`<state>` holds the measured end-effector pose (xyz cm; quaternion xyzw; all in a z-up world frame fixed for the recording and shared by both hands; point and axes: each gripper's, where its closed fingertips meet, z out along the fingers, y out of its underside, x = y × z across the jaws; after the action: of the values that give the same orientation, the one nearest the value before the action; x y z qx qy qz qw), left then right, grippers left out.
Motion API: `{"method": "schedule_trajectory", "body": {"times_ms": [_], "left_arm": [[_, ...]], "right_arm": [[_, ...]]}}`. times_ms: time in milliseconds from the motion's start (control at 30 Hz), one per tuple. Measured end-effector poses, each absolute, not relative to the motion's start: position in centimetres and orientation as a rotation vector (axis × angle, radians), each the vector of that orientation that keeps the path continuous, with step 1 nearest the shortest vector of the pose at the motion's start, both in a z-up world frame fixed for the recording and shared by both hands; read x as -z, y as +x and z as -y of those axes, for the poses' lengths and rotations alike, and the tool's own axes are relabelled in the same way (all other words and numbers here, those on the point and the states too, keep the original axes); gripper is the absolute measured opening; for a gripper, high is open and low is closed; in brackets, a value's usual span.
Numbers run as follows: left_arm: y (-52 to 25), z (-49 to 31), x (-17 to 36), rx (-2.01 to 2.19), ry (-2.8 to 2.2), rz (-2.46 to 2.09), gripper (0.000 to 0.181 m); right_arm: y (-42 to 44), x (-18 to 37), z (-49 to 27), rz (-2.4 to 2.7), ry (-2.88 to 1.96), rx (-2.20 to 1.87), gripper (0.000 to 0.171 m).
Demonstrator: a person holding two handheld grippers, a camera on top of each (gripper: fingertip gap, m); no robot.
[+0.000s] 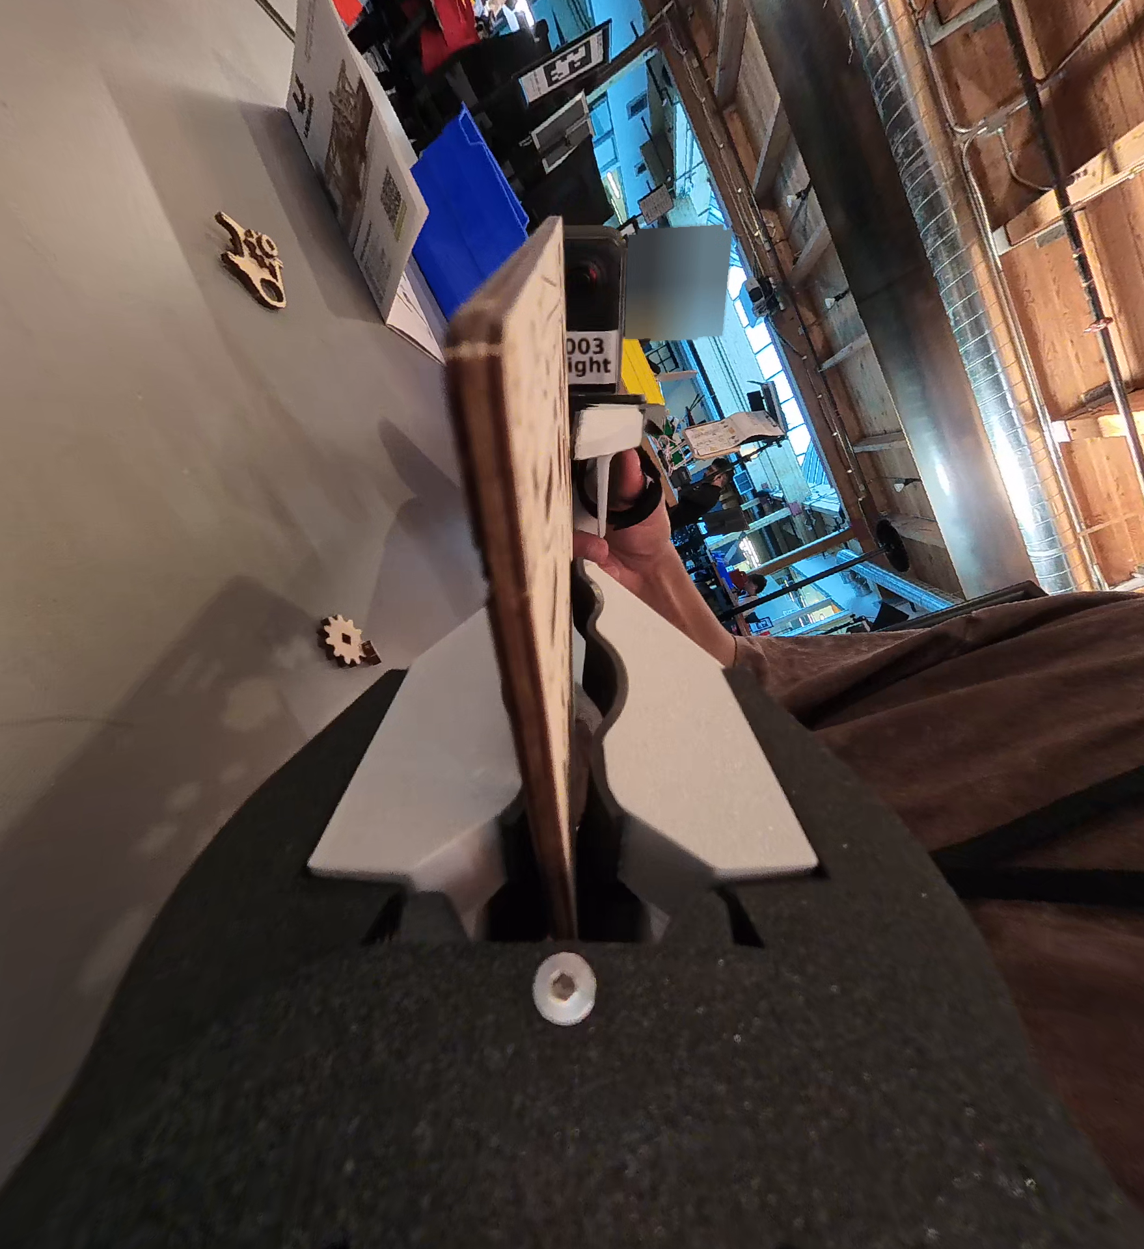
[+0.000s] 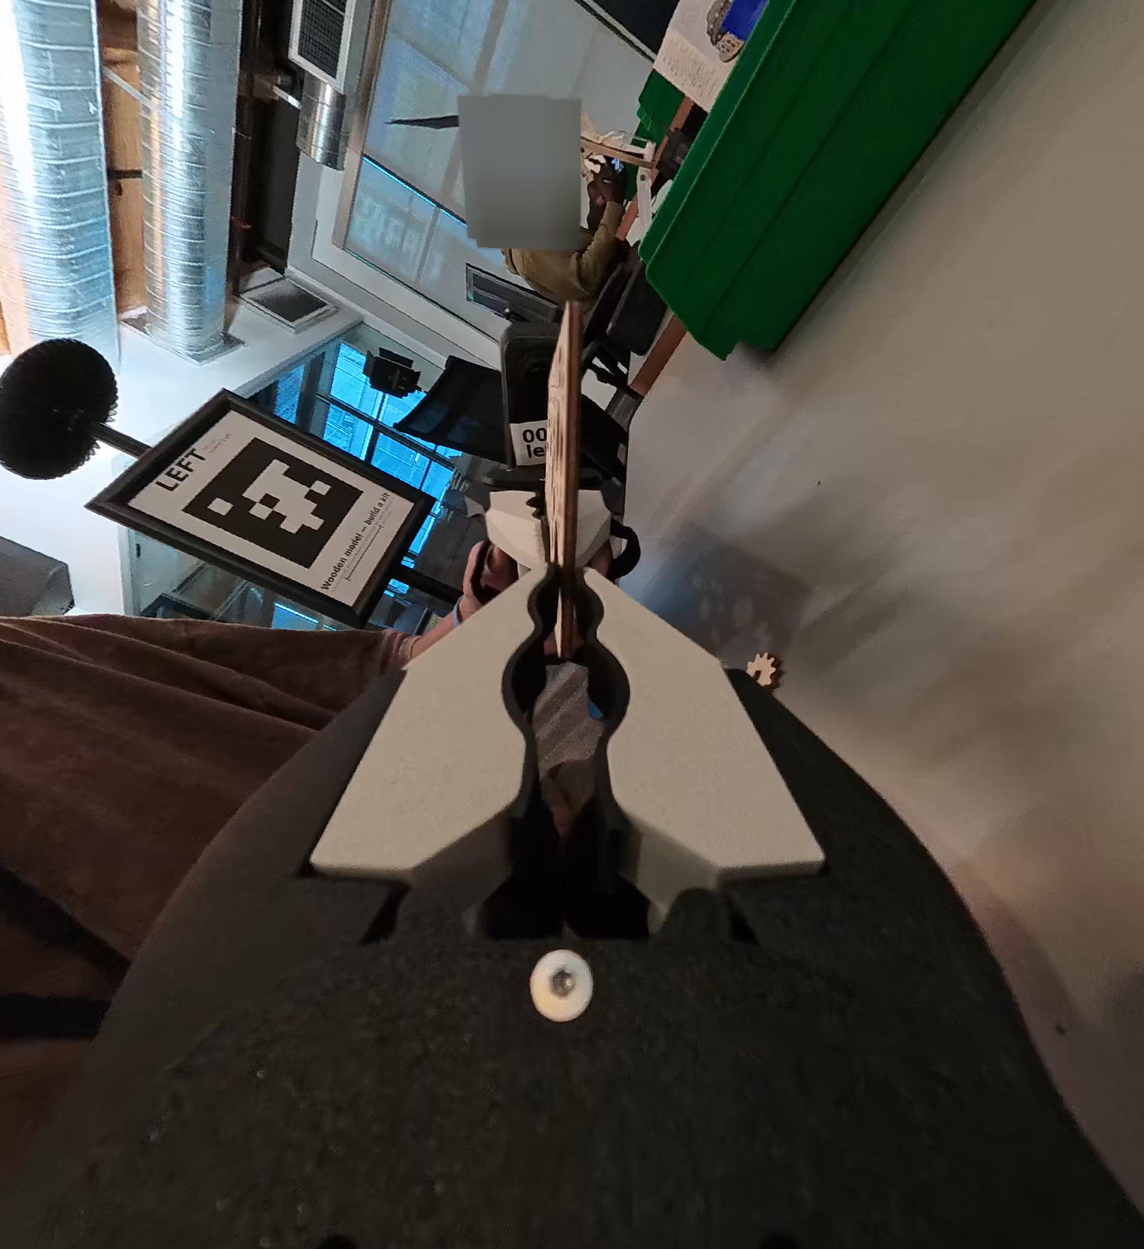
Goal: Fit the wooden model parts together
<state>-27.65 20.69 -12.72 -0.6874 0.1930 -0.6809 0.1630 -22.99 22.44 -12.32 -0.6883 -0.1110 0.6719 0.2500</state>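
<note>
A thin wooden sheet [image 1: 535, 473] with laser-cut parts is held edge-on above the grey table [image 1: 116, 439]. My left gripper [image 1: 542, 595] is shut on its near end, with the sheet running deep between the fingers. My right gripper [image 2: 564, 581] is shut on the opposite edge of the same sheet [image 2: 566, 419] with its fingertips only. Each gripper shows beyond the sheet in the other's view: the right one [image 1: 606, 439] and the left one [image 2: 522, 527]. A small wooden gear [image 1: 346, 639] lies on the table, also in the right wrist view [image 2: 764, 669]. A cut-out wooden part [image 1: 251, 260] lies farther off.
A white kit box [image 1: 353, 182] and a blue bin [image 1: 468, 209] stand at the table's far side. A green bin [image 2: 792, 169] stands at the other end. A framed marker sign [image 2: 258, 500] stands behind. A person's brown sleeve [image 1: 961, 709] is close by. My right fingertips sit around 6 cm from my left ones.
</note>
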Motion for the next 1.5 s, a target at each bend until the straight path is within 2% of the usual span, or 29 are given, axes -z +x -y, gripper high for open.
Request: {"method": "schedule_trajectory", "body": {"times_ms": [333,433,700,900,1067,1300,1500], "left_arm": [[-27.6,-20.5,13.0,1.943,-1.976,-0.568,0.003],[-27.5,-20.7,13.8,1.811,-2.015,-0.621,0.002],[-27.1,-21.0,15.1,1.522,-2.058,-0.732,0.002],[-27.4,-20.9,14.4,1.805,-2.001,-0.674,0.002],[-27.5,-20.4,13.7,1.86,-1.953,-0.713,0.002],[-27.4,-20.4,13.6,1.848,-1.956,-0.696,0.002],[-27.0,-20.8,14.7,1.632,-2.015,-0.739,0.002]], "right_arm": [[-22.8,12.9,-22.1,0.4,-1.914,-1.758,0.004],[-22.7,14.5,-22.5,0.472,-1.995,-1.567,0.005],[-22.3,16.4,-23.3,0.482,-2.096,-1.363,0.008],[-22.4,14.2,-22.1,0.465,-1.926,-1.756,0.008],[-22.4,13.4,-21.6,0.474,-1.875,-1.928,0.004],[-22.3,13.5,-22.0,0.518,-1.895,-1.773,0.004],[-22.0,15.7,-23.1,0.488,-2.04,-1.524,0.004]]}}
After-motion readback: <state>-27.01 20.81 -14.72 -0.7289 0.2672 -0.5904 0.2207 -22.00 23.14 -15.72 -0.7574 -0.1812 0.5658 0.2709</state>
